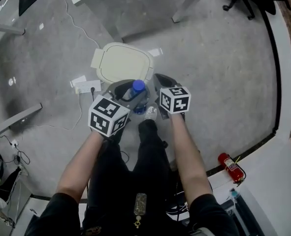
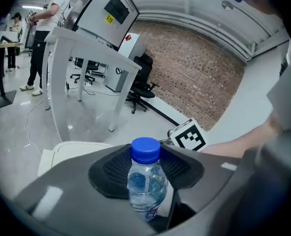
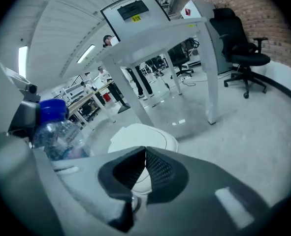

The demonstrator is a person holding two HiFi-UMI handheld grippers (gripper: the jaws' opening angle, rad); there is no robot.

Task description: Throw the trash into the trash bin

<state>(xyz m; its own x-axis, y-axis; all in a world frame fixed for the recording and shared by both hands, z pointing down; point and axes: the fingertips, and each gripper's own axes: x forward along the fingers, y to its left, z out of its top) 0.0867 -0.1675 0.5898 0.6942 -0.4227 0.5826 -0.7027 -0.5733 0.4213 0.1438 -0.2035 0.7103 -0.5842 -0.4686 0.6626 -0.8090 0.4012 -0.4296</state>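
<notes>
A clear plastic bottle with a blue cap stands upright between the pads of my left gripper, which is shut on it. In the left gripper view the bottle fills the middle between the black pads. My right gripper hovers just right of the bottle, jaws shut with nothing between them; its tips meet in the right gripper view. Just beyond both grippers, the trash bin sits on the floor with its cream lid down. The bin's lid shows past the right jaws.
A white power strip and cable lie left of the bin. White table legs stand behind it. A red fire extinguisher lies at the right. The person's legs and shoe are below the grippers. People stand in the background.
</notes>
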